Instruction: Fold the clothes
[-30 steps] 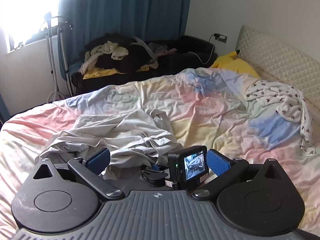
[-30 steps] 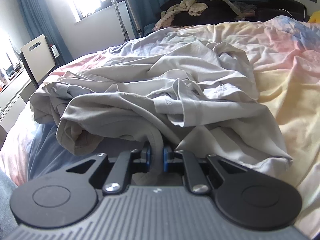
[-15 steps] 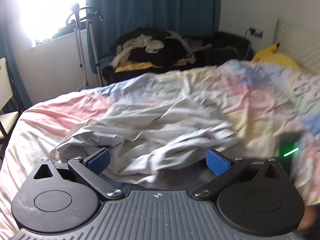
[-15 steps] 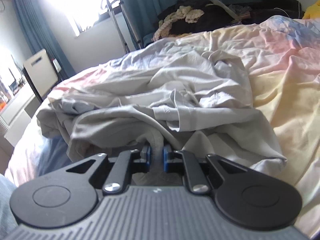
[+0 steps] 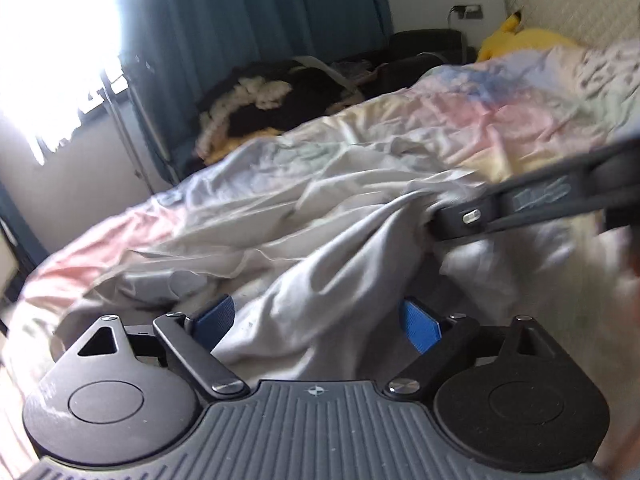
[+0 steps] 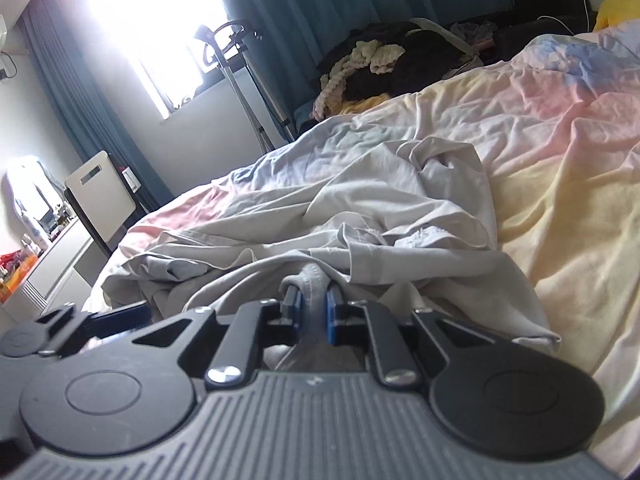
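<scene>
Second grip on the grey garment (image 5: 320, 264)

Right gripper (image 6: 314, 306) pinches a fold, anchoring it; left gripper (image 5: 316, 320), jaws closing around slack cloth, not yet pressing.

The near half of the bed is covered by a crumpled grey garment (image 6: 400, 208), heaped in folds that block a low pass. To its right, the pastel duvet (image 6: 568, 152) lies open and bare. The space just right of the left gripper (image 5: 316, 320) is crossed by the right gripper (image 5: 460, 224). Beyond the bed's far edge, passage is barred by a dark clothes pile (image 6: 404, 60) and a garment steamer stand (image 6: 244, 80).
</scene>
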Tool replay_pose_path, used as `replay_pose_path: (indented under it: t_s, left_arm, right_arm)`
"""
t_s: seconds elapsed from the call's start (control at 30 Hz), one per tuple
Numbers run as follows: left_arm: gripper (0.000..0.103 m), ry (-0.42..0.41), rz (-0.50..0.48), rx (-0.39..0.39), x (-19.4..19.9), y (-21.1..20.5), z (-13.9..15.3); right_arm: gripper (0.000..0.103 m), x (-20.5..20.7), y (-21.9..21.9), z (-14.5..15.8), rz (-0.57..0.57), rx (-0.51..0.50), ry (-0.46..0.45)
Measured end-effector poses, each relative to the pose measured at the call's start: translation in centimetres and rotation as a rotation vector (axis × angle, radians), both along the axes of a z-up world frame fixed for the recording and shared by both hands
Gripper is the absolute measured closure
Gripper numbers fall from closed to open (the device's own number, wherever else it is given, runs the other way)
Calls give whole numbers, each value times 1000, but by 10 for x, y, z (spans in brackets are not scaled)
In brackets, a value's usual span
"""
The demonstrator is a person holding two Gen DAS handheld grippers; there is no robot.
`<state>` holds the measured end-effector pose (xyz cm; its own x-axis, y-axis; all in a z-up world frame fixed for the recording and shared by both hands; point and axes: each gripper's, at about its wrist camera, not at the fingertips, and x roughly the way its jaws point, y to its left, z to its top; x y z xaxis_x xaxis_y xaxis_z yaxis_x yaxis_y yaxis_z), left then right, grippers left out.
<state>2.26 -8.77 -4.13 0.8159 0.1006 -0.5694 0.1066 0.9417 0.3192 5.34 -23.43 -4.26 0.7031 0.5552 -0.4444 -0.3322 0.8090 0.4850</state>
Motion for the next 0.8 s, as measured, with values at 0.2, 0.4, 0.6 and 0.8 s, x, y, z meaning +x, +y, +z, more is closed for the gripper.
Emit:
replay_pose_path:
  t_s: [0.2, 0.4, 0.6, 0.8]
  left_arm:
    - [36, 31, 31, -22, 19, 8, -15]
    - [78, 9, 111, -202, 24, 38, -3]
    - [78, -20, 155, -326, 23, 61, 14]
    - [54, 16, 134, -322, 17, 59, 14]
  right_arm:
    - [90, -1, -1, 3, 13, 9, -32]
    - [87, 0, 3, 0, 26, -21, -41]
    - [85, -7, 12, 0, 1, -131, -77]
    - [88, -10, 6, 4, -27, -105, -99]
